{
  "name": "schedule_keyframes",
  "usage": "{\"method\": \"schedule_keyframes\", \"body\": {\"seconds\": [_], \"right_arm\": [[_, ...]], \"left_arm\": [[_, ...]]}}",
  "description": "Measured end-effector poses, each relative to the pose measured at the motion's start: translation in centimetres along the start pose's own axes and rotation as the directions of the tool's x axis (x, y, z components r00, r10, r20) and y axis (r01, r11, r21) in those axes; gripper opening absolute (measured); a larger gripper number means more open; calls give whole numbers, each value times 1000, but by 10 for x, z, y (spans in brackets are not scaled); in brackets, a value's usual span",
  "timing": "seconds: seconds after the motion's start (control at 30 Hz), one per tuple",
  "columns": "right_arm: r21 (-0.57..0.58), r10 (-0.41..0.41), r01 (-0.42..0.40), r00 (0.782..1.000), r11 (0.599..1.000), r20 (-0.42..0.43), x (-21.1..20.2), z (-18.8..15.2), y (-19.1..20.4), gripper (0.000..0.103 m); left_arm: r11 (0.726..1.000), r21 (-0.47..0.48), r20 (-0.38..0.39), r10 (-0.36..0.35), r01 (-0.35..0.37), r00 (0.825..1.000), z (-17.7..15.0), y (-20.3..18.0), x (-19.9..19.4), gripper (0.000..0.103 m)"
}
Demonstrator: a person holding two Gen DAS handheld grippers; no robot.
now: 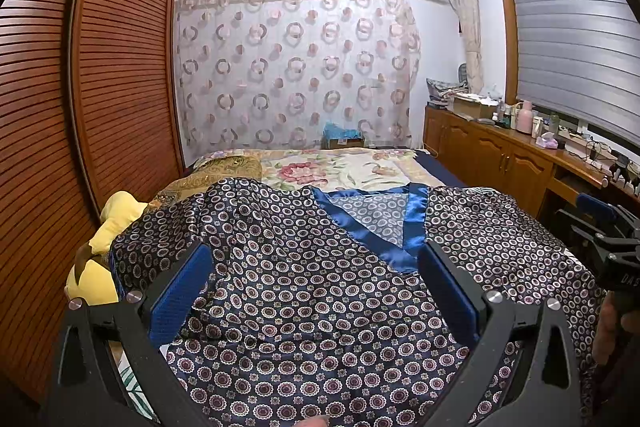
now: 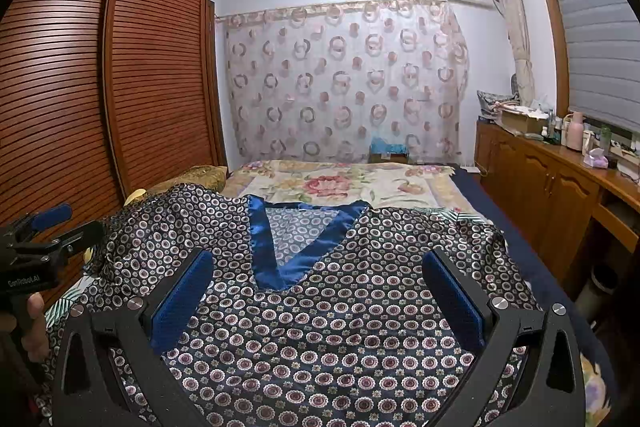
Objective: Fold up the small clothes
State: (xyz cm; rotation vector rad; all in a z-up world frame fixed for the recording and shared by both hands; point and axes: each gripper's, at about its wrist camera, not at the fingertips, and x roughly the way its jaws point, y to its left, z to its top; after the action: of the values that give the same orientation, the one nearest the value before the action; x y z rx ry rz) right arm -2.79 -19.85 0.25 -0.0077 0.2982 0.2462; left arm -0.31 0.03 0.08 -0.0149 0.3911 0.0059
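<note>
A dark navy satin top [image 1: 320, 287] with a small ring pattern and a bright blue V-neck collar [image 1: 400, 227] lies spread flat on the bed, neck pointing away. It also shows in the right wrist view [image 2: 320, 327], with the collar [image 2: 296, 247] ahead. My left gripper [image 1: 316, 263] is open and empty, hovering over the left half of the top. My right gripper [image 2: 318, 267] is open and empty, hovering over the chest below the collar. Each gripper shows at the edge of the other's view: the right one [image 1: 600, 223], the left one [image 2: 48, 227].
The bed has a floral quilt [image 1: 340, 167] beyond the top. A yellow plush toy [image 1: 104, 247] lies at the bed's left edge. A slatted wooden wardrobe [image 1: 80, 87] stands on the left. A wooden sideboard [image 1: 500, 155] with clutter runs along the right.
</note>
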Motion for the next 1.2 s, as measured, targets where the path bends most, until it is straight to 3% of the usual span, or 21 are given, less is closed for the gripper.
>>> {"method": "schedule_keyframes", "body": {"seconds": [1.2], "right_arm": [[3, -4, 4, 1000, 1000, 2, -1, 0, 4, 103]], "left_arm": [[1000, 4, 8, -1, 1, 1000, 0, -1, -1, 103]]}}
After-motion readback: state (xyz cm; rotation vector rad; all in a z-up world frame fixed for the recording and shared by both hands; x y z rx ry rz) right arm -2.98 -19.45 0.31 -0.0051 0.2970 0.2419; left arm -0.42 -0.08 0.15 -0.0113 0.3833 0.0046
